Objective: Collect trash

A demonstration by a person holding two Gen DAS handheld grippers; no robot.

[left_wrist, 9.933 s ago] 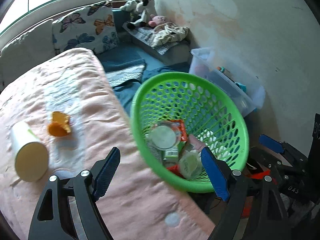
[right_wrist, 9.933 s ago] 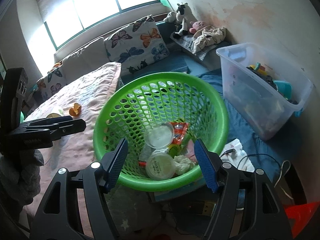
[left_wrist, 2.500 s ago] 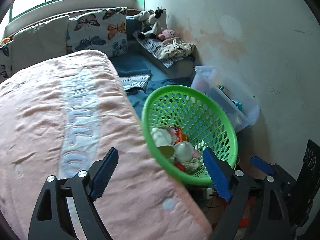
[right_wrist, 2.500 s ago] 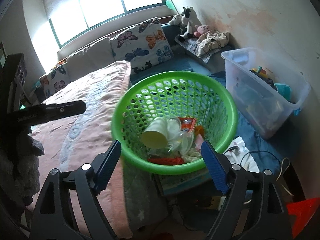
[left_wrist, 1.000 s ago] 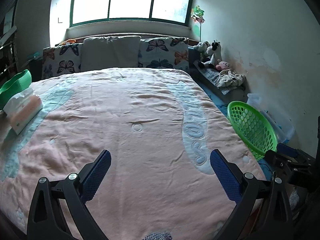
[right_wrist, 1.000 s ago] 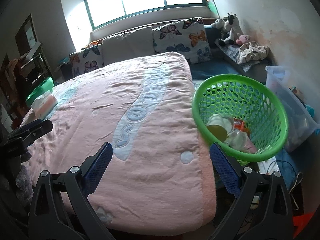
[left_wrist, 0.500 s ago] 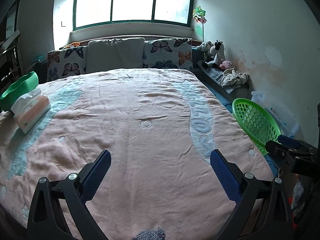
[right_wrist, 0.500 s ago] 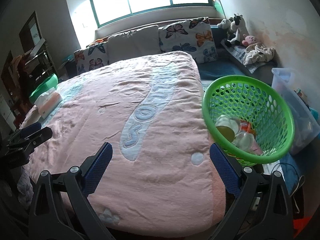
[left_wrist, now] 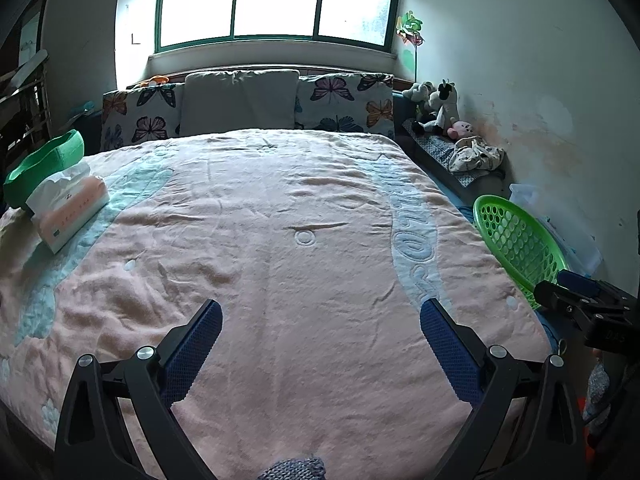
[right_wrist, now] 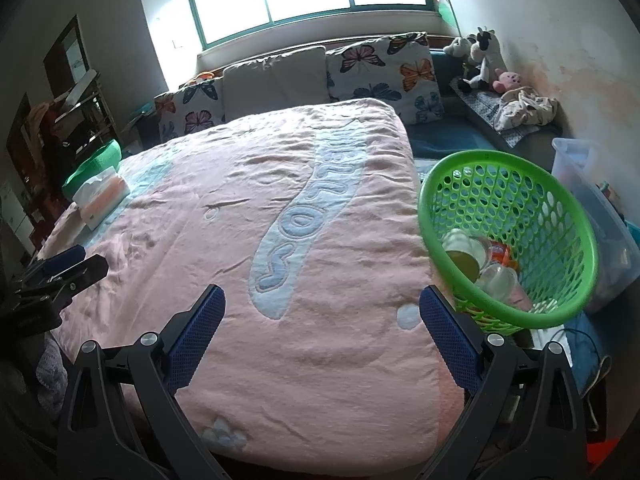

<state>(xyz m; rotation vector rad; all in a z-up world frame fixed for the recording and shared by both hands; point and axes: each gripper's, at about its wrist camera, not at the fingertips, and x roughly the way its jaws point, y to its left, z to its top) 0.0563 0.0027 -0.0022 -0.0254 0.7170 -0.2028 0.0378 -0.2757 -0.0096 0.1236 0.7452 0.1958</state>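
Both grippers hang above the pink blanket (left_wrist: 280, 280) at the foot of the bed. The left gripper (left_wrist: 320, 320) has its blue pads spread wide, nothing between them — the right gripper (right_wrist: 322, 308) is just as wide, just as empty. Off the bed's right edge sits the green basket (right_wrist: 552, 184), tilted, and the trash is inside it: a paper cup (right_wrist: 460, 252), clear plastic lids, an orange wrapper. Over on the far left of the blanket — a tissue pack (left_wrist: 68, 208), beside a green bowl (left_wrist: 40, 164).
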